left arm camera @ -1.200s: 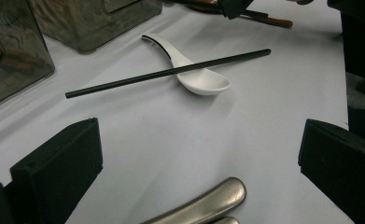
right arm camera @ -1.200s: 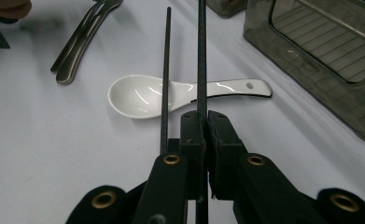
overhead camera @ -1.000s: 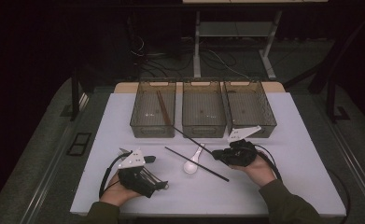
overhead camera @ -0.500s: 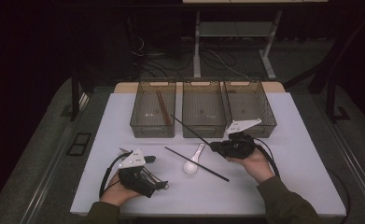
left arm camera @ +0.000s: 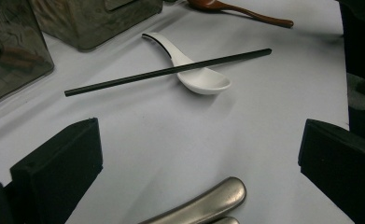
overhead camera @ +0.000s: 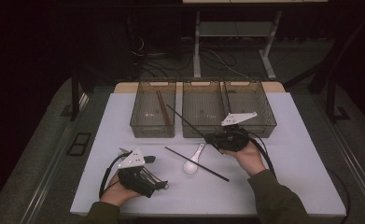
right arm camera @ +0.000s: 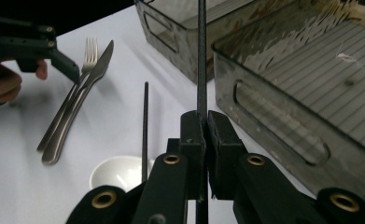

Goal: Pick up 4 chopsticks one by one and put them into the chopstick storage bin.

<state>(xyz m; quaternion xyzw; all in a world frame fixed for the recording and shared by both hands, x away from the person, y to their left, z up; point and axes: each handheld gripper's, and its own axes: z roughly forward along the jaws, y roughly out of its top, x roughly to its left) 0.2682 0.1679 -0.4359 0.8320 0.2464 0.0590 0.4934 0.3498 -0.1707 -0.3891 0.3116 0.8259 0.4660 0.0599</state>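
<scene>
My right gripper (overhead camera: pixel 214 138) (right arm camera: pixel 207 116) is shut on a long black chopstick (overhead camera: pixel 187 121) (right arm camera: pixel 201 56), held off the table and slanting up toward the left bin (overhead camera: pixel 143 125) and the middle bin (overhead camera: pixel 203 129). A second black chopstick (overhead camera: pixel 196 164) (left arm camera: pixel 171 71) (right arm camera: pixel 145 126) lies on the white table across a white soup spoon (overhead camera: pixel 191 165) (left arm camera: pixel 203 79) (right arm camera: pixel 117 173). My left gripper (overhead camera: pixel 157 183) (left arm camera: pixel 201 128) rests at the front left with its jaws wide open and nothing between the pads. Metal cutlery handles (left arm camera: pixel 203 205) lie just below it.
Three clear bins stand in a row at the back; the left one holds brown chopsticks (overhead camera: pixel 163 108), and the right bin (overhead camera: pixel 264 122) (right arm camera: pixel 283 84) is closest to my right hand. A fork (right arm camera: pixel 89 51) and knife (right arm camera: pixel 77 107) lie by the left gripper. A brown spoon (left arm camera: pixel 245 11) lies farther off.
My right gripper has moved a little away from the person and leftward, toward the bins, carrying the black chopstick. The left gripper, spoon and other chopstick have stayed put.
</scene>
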